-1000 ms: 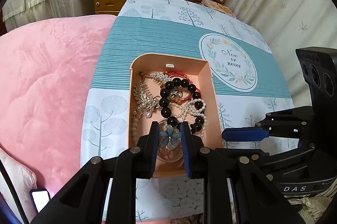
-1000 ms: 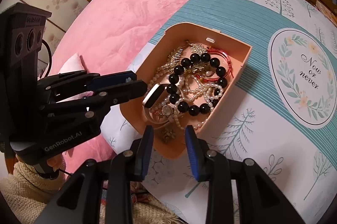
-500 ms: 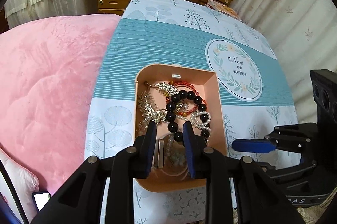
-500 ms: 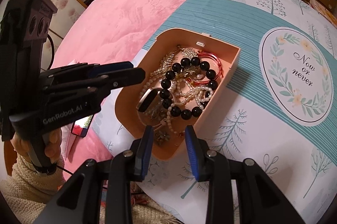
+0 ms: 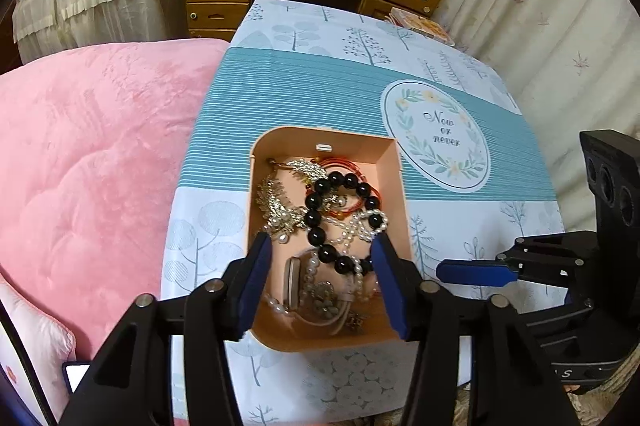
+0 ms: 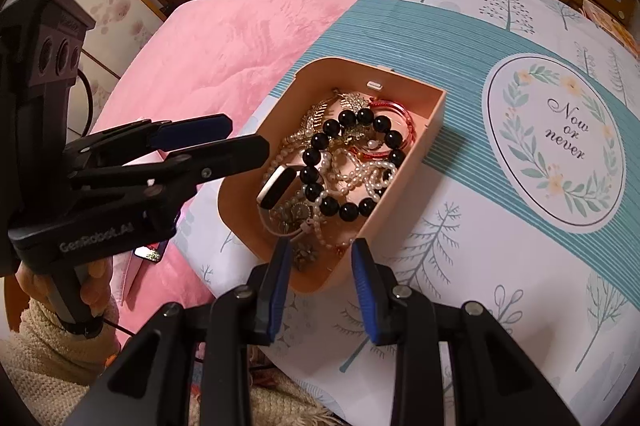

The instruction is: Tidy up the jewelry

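Beside the pink plush quilt (image 5: 88,185), on the tree-print tablecloth (image 5: 304,81)
My left claw (image 5: 320,282), just spreading, hangs released over the peach plastic box (image 5: 400,185) of tangled jewelry; my right claw (image 6: 320,282) grasps nothing.

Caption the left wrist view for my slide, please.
Left gripper, jaws just opened and holding nothing, above a pink tray of tangled jewelry.
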### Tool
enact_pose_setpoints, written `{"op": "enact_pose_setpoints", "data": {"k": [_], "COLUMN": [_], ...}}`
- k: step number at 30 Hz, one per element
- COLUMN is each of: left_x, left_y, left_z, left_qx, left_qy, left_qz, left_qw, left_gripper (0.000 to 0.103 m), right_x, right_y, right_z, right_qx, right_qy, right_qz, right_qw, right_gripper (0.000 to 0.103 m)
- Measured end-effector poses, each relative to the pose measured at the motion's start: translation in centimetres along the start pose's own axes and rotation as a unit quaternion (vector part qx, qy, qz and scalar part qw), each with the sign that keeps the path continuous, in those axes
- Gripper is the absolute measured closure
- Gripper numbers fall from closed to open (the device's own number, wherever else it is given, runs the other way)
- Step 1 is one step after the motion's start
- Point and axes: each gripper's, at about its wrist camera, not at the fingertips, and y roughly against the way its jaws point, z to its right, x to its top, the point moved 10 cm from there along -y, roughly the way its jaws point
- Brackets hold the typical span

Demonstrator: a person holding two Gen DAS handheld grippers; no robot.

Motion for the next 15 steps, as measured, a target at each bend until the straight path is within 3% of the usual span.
{"op": "enact_pose_setpoints", "data": {"k": [1, 7, 13, 15], "left_x": [-0.2, -2.1, -4.5, -5.1], "left_y": [0.2, 1.0, 1.1, 1.0], "left_z": [0.2, 1.4, 3.7, 4.2], "left_qx": [-0.001, -0.009, -0.039, -0.026], "left_qy": [0.0, 0.0, -0.01, -0.01], "left_qz": [0.002, 0.01, -0.006, -0.015], "left_qw": [1.0, 0.9999, 0.9992, 0.9995], "left_gripper": [0.04, 0.022, 0.013, 0.013], "right_x": [-0.2, -2.2, -4.4, -5.1], "right_y": [0.0, 0.6, 2.7, 4.0], "right_z": [0.1, 0.6, 1.0, 1.3], "right_qx": [0.0, -0.013, -0.041, -0.051], "right_qy": [-0.002, -0.015, -0.029, -0.043], "right_qz": [0.002, 0.017, 0.06, 0.079], "right_qw": [1.0, 1.0, 0.997, 0.995], "right_gripper": [0.072, 0.072, 0.072, 0.072]}}
